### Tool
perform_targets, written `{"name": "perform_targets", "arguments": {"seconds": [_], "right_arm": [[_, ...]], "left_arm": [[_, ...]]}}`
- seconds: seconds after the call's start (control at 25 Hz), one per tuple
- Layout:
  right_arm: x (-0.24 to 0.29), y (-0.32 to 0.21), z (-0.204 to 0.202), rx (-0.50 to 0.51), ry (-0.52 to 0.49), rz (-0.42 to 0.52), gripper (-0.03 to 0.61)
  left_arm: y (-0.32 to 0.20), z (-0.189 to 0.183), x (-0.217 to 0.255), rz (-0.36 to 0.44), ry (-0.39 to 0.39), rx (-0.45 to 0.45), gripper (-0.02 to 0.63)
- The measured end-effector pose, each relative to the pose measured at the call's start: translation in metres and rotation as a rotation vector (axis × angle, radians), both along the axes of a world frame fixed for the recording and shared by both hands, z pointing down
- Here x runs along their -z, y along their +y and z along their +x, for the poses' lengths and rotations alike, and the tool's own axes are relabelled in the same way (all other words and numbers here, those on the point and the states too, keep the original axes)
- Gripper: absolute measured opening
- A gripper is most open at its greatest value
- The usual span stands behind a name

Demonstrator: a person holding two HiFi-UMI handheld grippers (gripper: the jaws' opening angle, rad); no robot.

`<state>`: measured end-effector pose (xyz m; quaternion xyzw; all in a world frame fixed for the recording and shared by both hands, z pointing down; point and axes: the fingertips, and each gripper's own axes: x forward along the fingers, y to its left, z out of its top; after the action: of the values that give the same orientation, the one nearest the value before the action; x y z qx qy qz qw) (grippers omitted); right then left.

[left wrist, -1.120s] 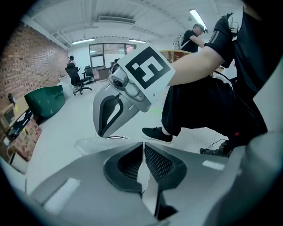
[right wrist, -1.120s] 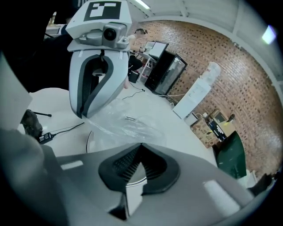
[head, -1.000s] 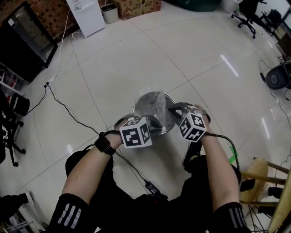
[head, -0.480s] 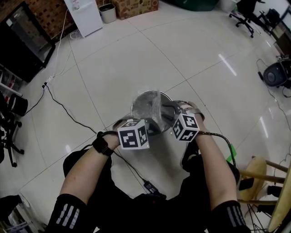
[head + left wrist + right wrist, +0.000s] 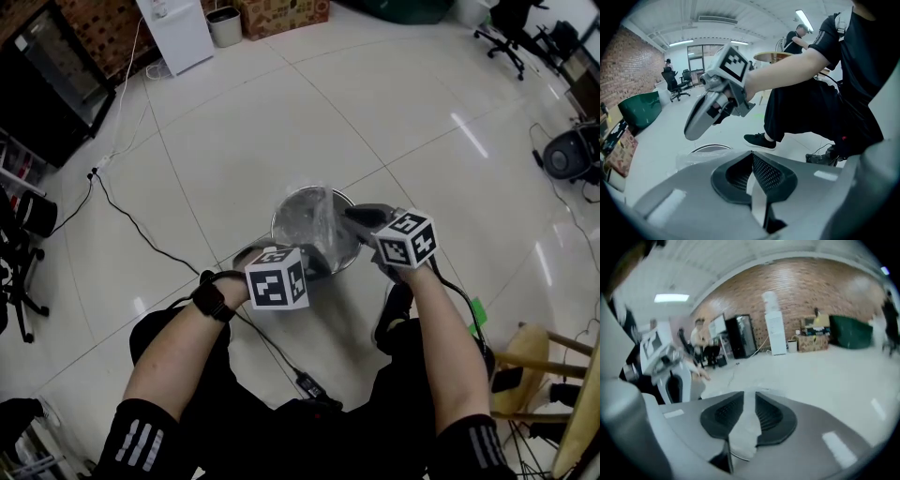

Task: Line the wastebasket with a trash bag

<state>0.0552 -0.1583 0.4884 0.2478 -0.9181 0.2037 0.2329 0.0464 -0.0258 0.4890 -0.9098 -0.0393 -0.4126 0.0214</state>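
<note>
Tiled floor (image 5: 281, 122): only the head view gives the layout. Wastebasket (image 5: 286, 216) stands upright out on open floor, well off the far edge along the brick wall (image 5: 94, 33), just ahead of the person's shoe (image 5: 394, 314). Round, shiny metal.

Trash bag (image 5: 323, 220): thin clear film, crumpled, lying over the basket mouth, bunched up in a ridge toward the right side.

Left hand-held gripper (image 5: 317, 258) sits at the near rim and right hand-held gripper (image 5: 354, 214) at the right rim. The head view shows neither one's jaws.

Left gripper view: jaws closed tight with a thin strip of bag film pinched between the pads. It also shows the basket rim low on the left with wrinkled film in front. The right hand-held gripper hangs just above that rim, nose down.

Right gripper view, blurred: jaws have just been closing. They are now narrow, with a whitish wad of bag film clamped between the pads. Basket rim not clear there.
</note>
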Motion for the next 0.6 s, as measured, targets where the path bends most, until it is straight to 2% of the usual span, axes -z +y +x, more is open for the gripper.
{"name": "perform_targets", "arguments": {"seconds": [0.04, 0.08, 0.24, 0.36, 0.4, 0.44, 0.52, 0.6], "right_arm": [[0.003, -0.001, -0.001, -0.039, -0.087, -0.08, 0.128], [0.002, -0.002, -0.002, -0.064, -0.136, -0.137, 0.15], [-0.018, 0.005, -0.008, -0.093, -0.191, -0.297, 0.196], [-0.03, 0.012, -0.015, -0.096, -0.206, -0.378, 0.201], [-0.033, 0.013, -0.017, -0.097, -0.196, -0.386, 0.196], [-0.037, 0.013, -0.017, -0.097, -0.177, -0.387, 0.164], [-0.043, 0.016, -0.017, -0.09, -0.123, -0.376, 0.009], [-0.046, 0.017, -0.013, -0.084, -0.078, -0.36, 0.008]], "left_arm": [[0.002, 0.001, -0.001, 0.003, -0.002, -0.006, -0.006], [0.003, 0.002, -0.001, 0.006, -0.004, -0.011, -0.006], [0.007, 0.007, -0.005, 0.013, -0.007, -0.023, -0.006], [0.009, 0.011, -0.005, 0.019, -0.008, -0.03, -0.006], [0.01, 0.012, -0.006, 0.02, -0.009, -0.035, -0.006], [0.011, 0.012, -0.007, 0.02, -0.011, -0.04, -0.006], [0.013, 0.012, -0.01, 0.02, -0.018, -0.046, -0.001], [0.015, 0.012, -0.014, 0.019, -0.028, -0.05, 0.015]]}}
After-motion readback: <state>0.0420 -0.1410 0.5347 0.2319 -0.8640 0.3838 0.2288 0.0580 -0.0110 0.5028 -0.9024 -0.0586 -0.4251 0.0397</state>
